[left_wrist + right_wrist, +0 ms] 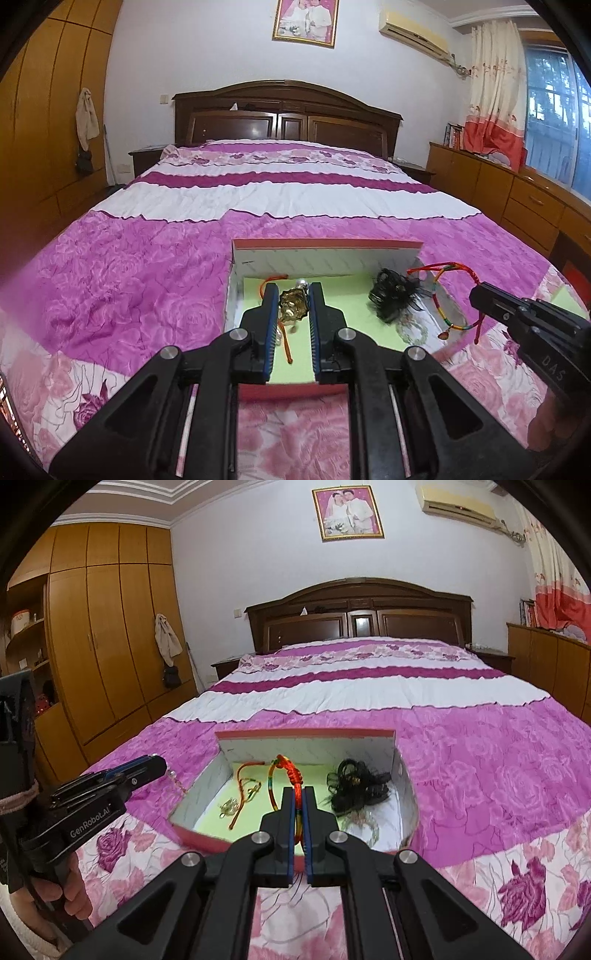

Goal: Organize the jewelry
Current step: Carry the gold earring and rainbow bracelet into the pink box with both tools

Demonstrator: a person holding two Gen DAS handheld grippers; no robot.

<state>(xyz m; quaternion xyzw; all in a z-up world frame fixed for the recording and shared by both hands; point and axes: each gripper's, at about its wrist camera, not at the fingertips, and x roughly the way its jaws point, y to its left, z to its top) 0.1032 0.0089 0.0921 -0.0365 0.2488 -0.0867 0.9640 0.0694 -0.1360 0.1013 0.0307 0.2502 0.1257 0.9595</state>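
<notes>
Two tools are in your hands, and both are busy over one open box (325, 245) that sits on the pink floral bedspread (129, 266) of the bed. Your left tool (291, 295) has its blue-padded fingers closed around one gold-coloured ornament (292, 304), held just above the green lining at the left end of the box; from the right wrist view you see that same tool (157, 766) from the side, with a short pale beaded piece hanging from its tip beside the box's left wall, so its jaws cannot be judged from there. Your right tool (299, 801) is pinched together on one multicoloured braided bracelet (286, 771), whose red knotted part rises above the fingertips while the loop hangs over the middle of the box; in the left wrist view that bracelet (447, 295) dangles over the box's right wall from the right tool (476, 291). Inside the box you can count one orange cord (242, 790) lying at the left with a small pale trinket beside it, one black feathery hair piece (356, 786) at the right, and one clear beaded bracelet (412, 328) just in front of the black piece. Behind the bed stand one dark wooden headboard (358, 616) and one framed portrait (347, 513) on the wall above it.
</notes>
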